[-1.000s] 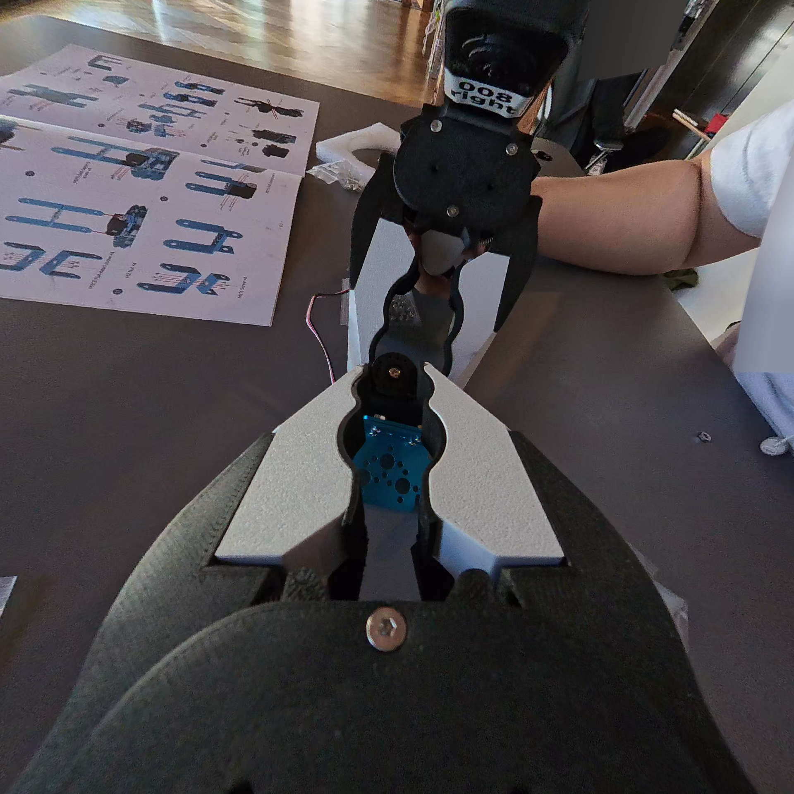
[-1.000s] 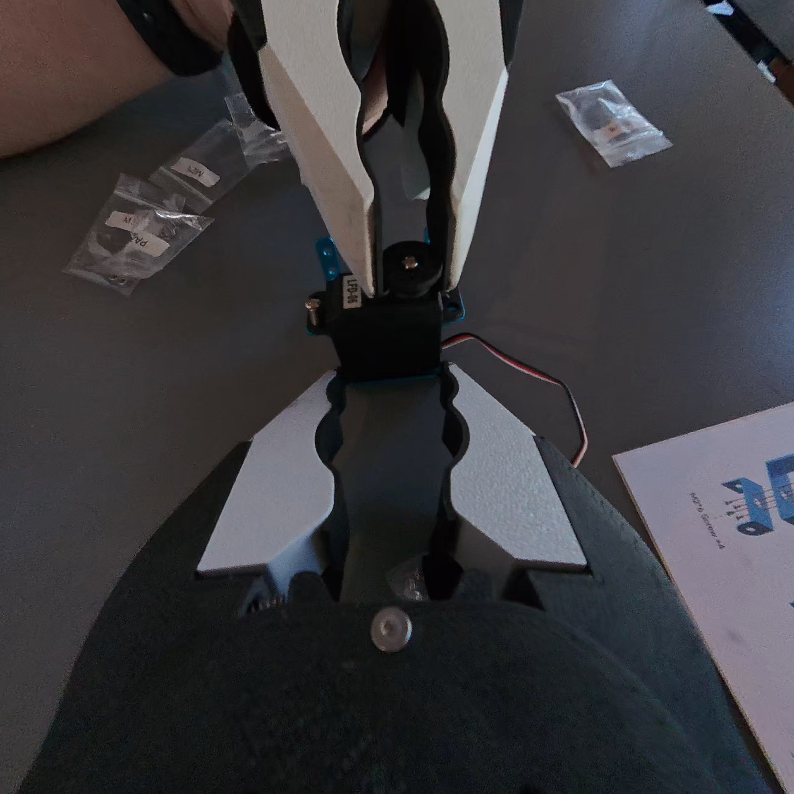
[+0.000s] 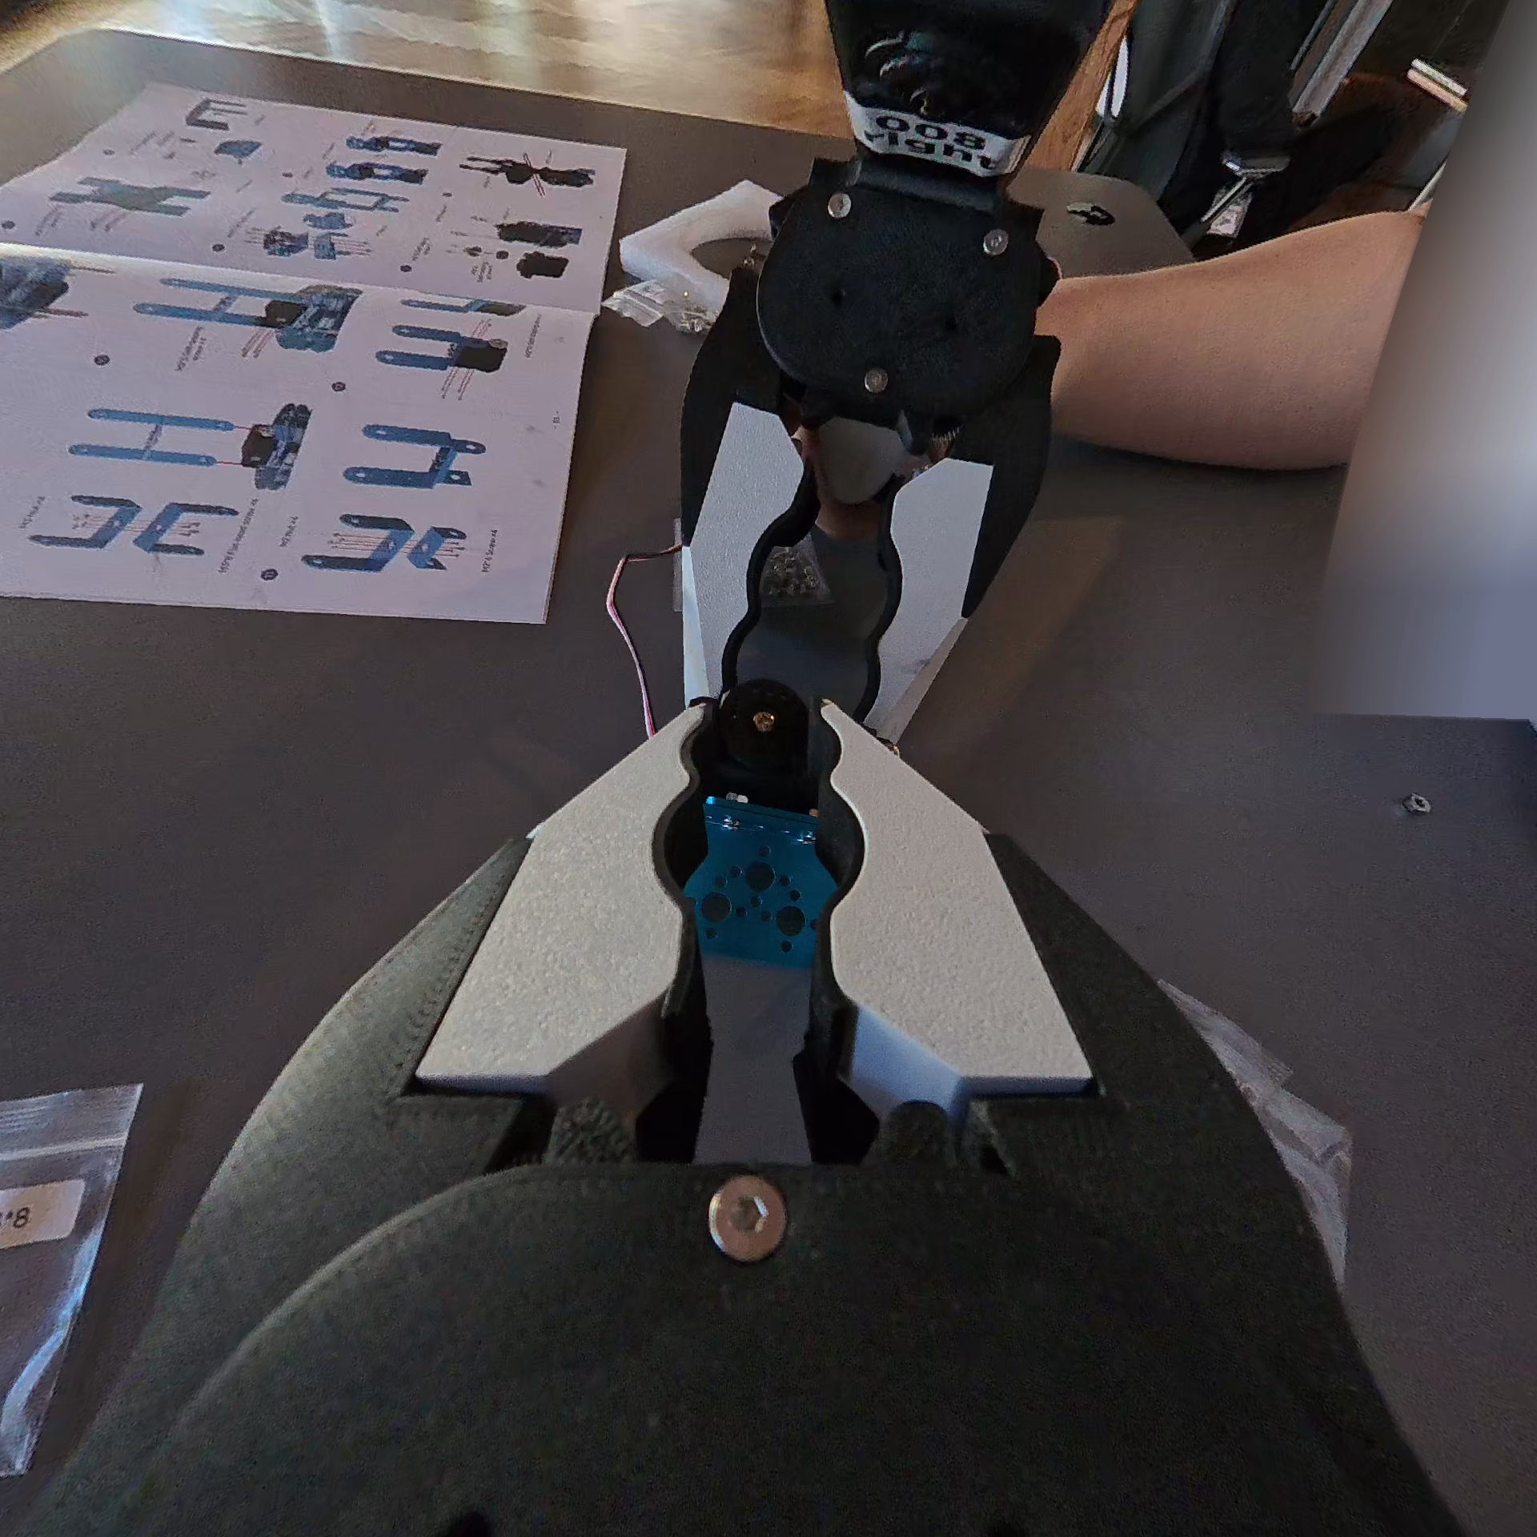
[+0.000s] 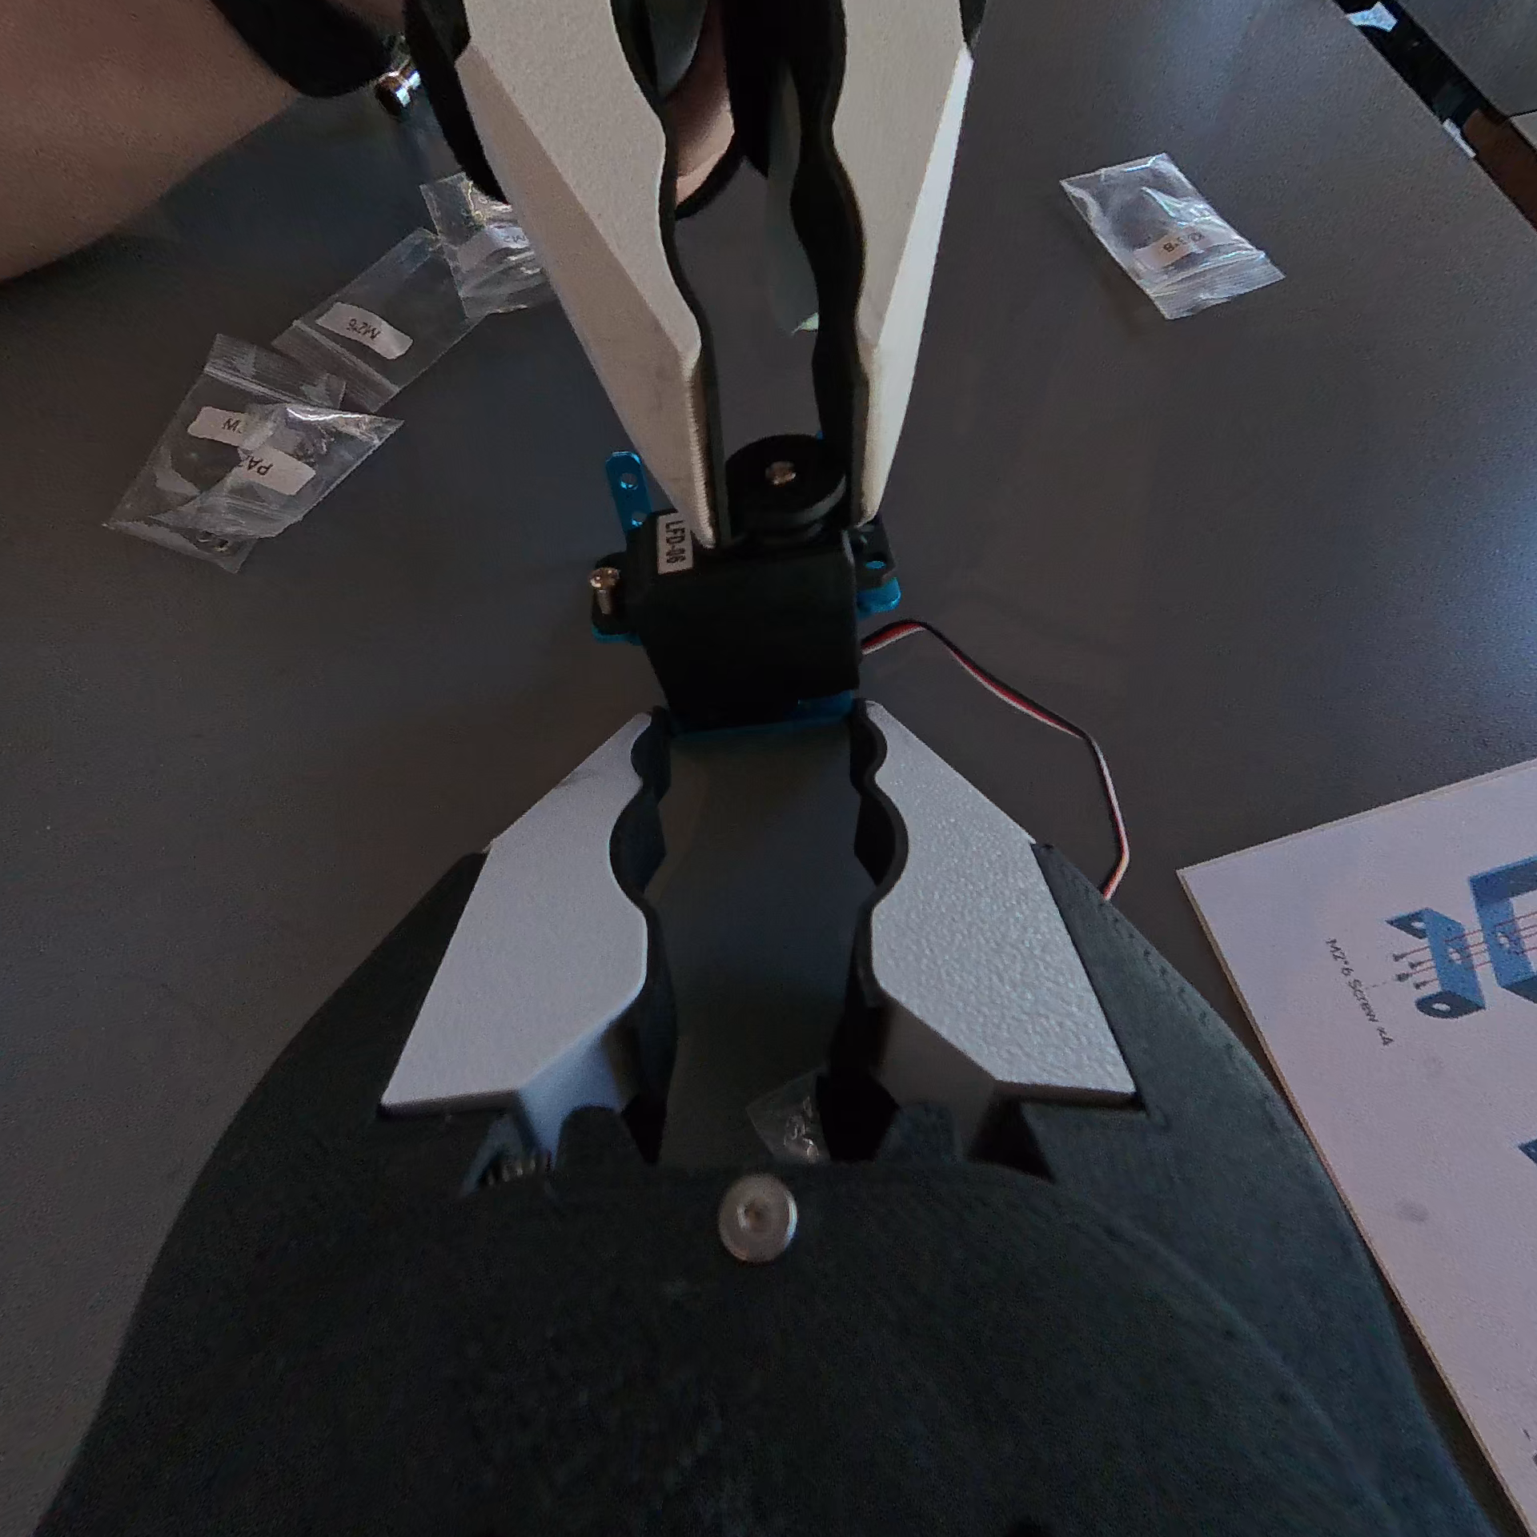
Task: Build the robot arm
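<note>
Left gripper [image 3: 761, 748] clamped on black servo [image 4: 748, 632] in blue bracket [image 3: 757, 906] — right gripper [image 4: 757, 715] fingertips pressing the bracket's end, grip unclear.

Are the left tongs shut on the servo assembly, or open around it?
Shut on it: the left tongs pinch the black servo in its blue metal bracket, both fingers pressed against its sides.
</note>
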Demonstrator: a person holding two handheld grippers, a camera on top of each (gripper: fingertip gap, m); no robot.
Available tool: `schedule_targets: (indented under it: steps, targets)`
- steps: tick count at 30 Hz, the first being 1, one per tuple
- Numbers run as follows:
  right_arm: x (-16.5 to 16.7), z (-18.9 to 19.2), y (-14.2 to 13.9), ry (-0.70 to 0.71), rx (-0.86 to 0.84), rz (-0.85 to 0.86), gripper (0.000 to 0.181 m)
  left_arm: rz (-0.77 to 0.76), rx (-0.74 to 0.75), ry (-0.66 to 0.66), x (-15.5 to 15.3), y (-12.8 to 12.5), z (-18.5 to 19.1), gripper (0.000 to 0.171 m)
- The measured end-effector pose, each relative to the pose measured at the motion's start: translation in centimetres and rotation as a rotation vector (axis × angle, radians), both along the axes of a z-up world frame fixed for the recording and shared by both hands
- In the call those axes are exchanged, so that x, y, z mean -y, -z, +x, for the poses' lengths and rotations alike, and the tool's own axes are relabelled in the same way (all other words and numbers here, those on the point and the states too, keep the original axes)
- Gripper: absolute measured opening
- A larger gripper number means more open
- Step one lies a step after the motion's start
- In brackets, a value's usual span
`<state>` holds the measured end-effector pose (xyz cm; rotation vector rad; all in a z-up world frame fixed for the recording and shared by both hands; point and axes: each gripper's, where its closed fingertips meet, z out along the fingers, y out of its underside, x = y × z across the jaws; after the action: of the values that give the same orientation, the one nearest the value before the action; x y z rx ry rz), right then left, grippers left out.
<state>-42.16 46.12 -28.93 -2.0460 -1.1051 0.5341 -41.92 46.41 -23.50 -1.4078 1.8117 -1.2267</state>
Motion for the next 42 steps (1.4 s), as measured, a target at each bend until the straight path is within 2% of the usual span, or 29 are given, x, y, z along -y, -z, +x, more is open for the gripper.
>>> schedule_targets:
  steps: [16, 20, 25, 29, 35, 42]
  targets:
    - [-0.1, 0.1, 0.0, 0.008, 0.005, 0.011, 0.043, 0.017, -0.008, -0.013, -0.2, -0.2, 0.1, 0.021]
    - [0.3, 0.3, -0.8, -0.01, 0.0, 0.042, 0.05, 0.022, -0.022, -0.016, -0.2, 0.2, 0.1, 0.021]
    - [0.9, -0.2, -3.2, -0.017, -0.115, 0.08, 0.043, 0.011, -0.012, -0.016, -0.3, 0.2, 0.0, 0.021]
    - [0.9, -0.1, -2.7, -0.009, -0.117, 0.056, 0.04, 0.015, -0.006, -0.016, -0.3, 0.2, 0.0, 0.021]
    - [1.7, -0.6, -3.0, -0.044, -0.137, 0.057, 0.022, 0.022, 0.011, -0.017, -0.5, 0.3, -0.2, 0.021]
    - [3.9, -3.3, -3.3, -0.132, -0.147, 0.065, 0.013, 0.069, 0.013, -0.016, -0.6, 0.4, -0.5, 0.021]
